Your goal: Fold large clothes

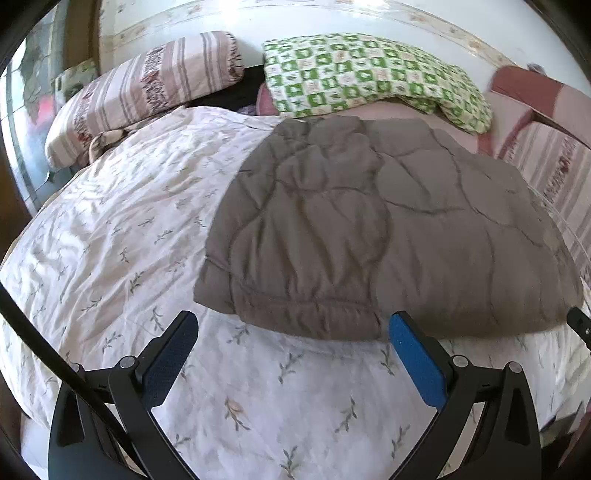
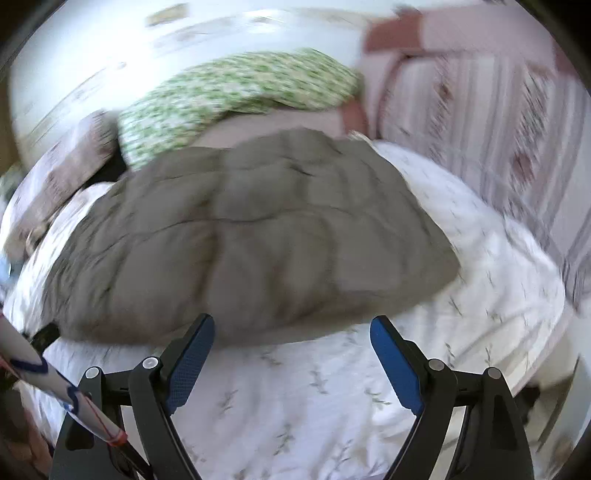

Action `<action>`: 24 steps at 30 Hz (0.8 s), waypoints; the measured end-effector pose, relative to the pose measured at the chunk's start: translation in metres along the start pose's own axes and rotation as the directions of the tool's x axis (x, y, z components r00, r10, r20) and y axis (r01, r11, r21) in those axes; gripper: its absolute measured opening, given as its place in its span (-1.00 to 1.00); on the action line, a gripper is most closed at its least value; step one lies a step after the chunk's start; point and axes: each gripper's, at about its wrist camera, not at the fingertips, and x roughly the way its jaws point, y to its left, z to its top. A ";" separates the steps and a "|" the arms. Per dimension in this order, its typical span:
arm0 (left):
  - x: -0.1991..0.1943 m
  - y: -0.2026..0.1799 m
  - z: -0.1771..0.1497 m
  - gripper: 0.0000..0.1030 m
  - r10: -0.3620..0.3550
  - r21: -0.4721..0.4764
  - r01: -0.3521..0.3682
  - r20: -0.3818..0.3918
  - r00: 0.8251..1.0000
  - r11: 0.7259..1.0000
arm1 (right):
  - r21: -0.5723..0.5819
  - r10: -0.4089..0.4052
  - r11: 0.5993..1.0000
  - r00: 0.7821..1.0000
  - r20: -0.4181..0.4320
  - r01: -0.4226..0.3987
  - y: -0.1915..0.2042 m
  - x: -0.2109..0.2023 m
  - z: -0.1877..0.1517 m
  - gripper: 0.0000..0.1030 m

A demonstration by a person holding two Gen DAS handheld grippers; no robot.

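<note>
Behind the bed, a white headboard [image 1: 258, 14] is backing a striped pillow [image 1: 147, 85] and a green checked pillow [image 1: 369, 74], and on the floral bedspread [image 1: 110, 229] a brown quilted jacket [image 1: 388, 229] is lying as a compact, puffy bundle. You are holding the left hand-held gripper [image 1: 293, 332] and the right hand-held gripper [image 2: 291, 332] wide open and empty, each just short of the jacket's near edge. Judging by the sleeve lying across its top, the folding is looking mostly done, with perhaps one fold or some smoothing left.
</note>
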 end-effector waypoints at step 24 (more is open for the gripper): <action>-0.043 -0.015 -0.044 1.00 -0.021 0.081 0.028 -0.090 0.996 0.996 | -0.033 0.024 0.999 0.992 -0.124 -0.028 0.027 -0.027 -0.052 0.73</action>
